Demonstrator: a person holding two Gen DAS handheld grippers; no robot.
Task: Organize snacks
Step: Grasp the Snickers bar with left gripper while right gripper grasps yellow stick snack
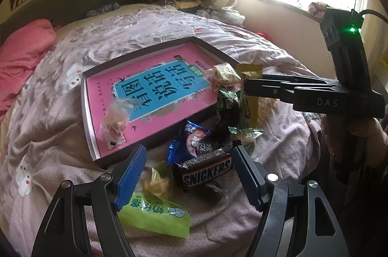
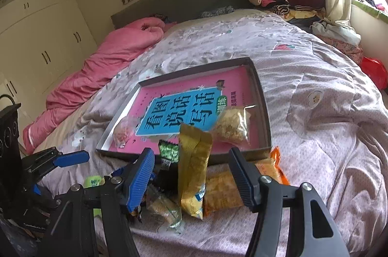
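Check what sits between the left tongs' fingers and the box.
Left wrist view: a Snickers bar, a blue Oreo pack and a yellow-green wrapped candy lie before the box.

Left gripper (image 1: 189,164) hovers, jaws apart, over Snickers bar (image 1: 206,172) on quilt (image 1: 60,135). Right gripper (image 1: 245,87) at tray (image 1: 87,111) edge; possibly pinching a yellow wrapper (image 1: 252,97), contact unclear.
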